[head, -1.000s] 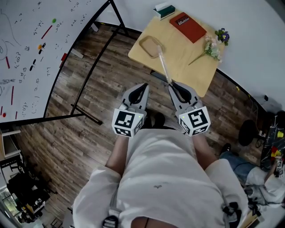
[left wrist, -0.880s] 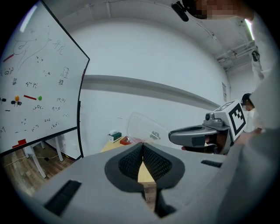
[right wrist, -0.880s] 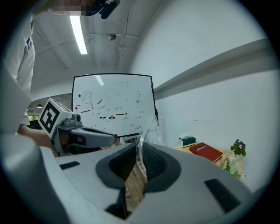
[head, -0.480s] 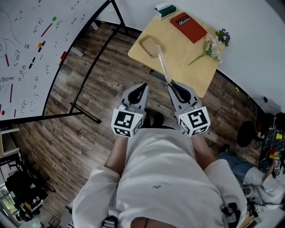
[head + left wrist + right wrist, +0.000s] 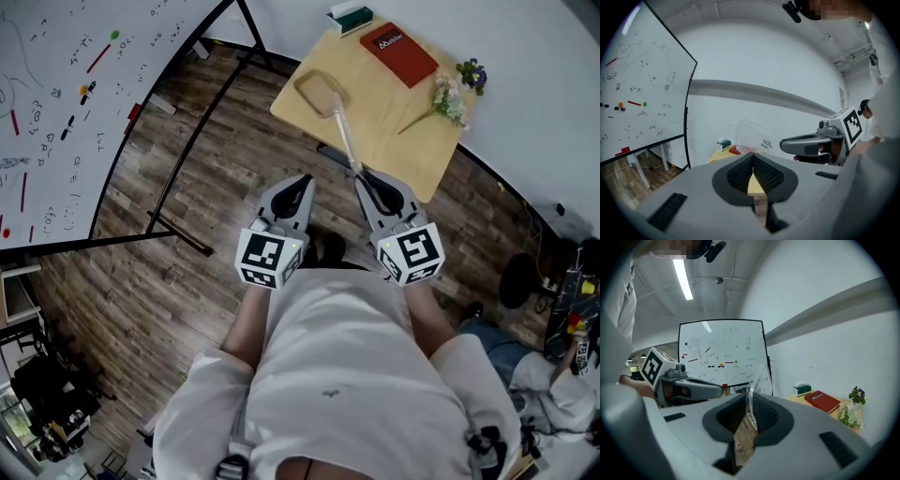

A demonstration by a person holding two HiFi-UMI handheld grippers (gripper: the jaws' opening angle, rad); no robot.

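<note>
My right gripper is shut on the edge of a clear plastic container, which sticks out ahead of it over the near edge of a small wooden table. In the right gripper view the clear plastic container stands edge-on between the pads of the right gripper. My left gripper hangs beside it at the same height, shut, with nothing in it. In the left gripper view the pads of the left gripper meet, and the clear container and the right gripper show to the right.
On the table lie a red book, a sprig of flowers and a green-and-white box. A whiteboard on a black stand fills the left. The floor is wood planks. Clutter sits at the right edge.
</note>
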